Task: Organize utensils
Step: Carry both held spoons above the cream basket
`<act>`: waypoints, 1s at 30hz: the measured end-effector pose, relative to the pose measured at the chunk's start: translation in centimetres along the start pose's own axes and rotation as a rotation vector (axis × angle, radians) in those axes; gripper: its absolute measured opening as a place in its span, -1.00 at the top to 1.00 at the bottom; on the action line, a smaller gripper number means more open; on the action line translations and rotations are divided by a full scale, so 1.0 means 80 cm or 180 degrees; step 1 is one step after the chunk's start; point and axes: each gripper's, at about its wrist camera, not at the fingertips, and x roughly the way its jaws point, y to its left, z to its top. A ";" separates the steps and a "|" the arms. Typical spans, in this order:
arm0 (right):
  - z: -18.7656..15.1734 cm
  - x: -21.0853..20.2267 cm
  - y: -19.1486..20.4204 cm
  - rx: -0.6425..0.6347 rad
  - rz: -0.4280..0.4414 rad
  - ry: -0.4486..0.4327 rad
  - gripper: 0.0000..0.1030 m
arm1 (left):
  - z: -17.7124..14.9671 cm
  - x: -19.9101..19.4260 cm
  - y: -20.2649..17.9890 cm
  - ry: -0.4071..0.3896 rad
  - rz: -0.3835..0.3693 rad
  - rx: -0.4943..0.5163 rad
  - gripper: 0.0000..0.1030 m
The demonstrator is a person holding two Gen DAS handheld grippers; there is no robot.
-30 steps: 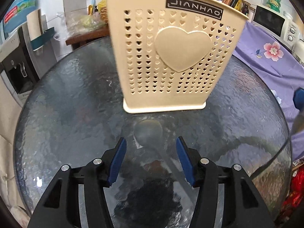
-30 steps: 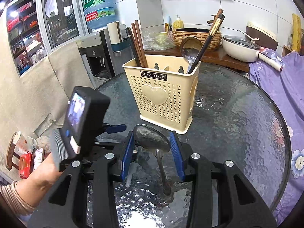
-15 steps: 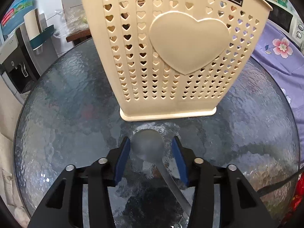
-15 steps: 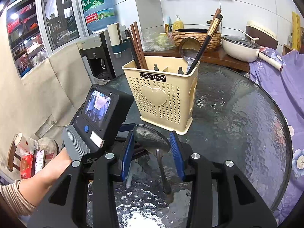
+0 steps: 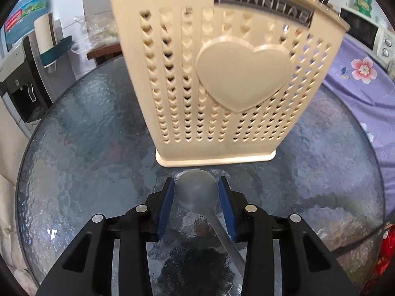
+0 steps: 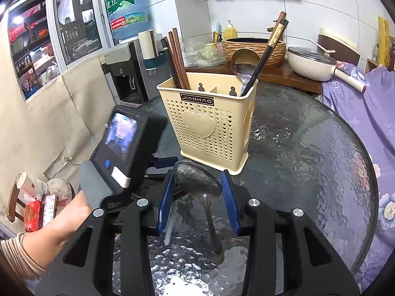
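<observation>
Spoons: left tool (image 5: 196, 198) closing, pads flanking pale spoon (image 5: 197, 192) bowl on counter (image 5: 86, 153); right tool (image 6: 197, 192) pinching metal spoon (image 6: 196, 181); holder (image 6: 209, 120) at 12 o'clock.

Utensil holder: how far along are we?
Done: chopsticks and a ladle stand in the holder. In hand: right gripper grips a spoon by its bowl; left gripper is closing its jaws around a second spoon on the table. Left: both spoons into the holder.
</observation>
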 end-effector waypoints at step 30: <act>0.008 -0.009 0.000 0.0057 0.0024 -0.0088 0.29 | -0.015 -0.135 -0.007 -0.0996 -0.0180 0.0246 0.31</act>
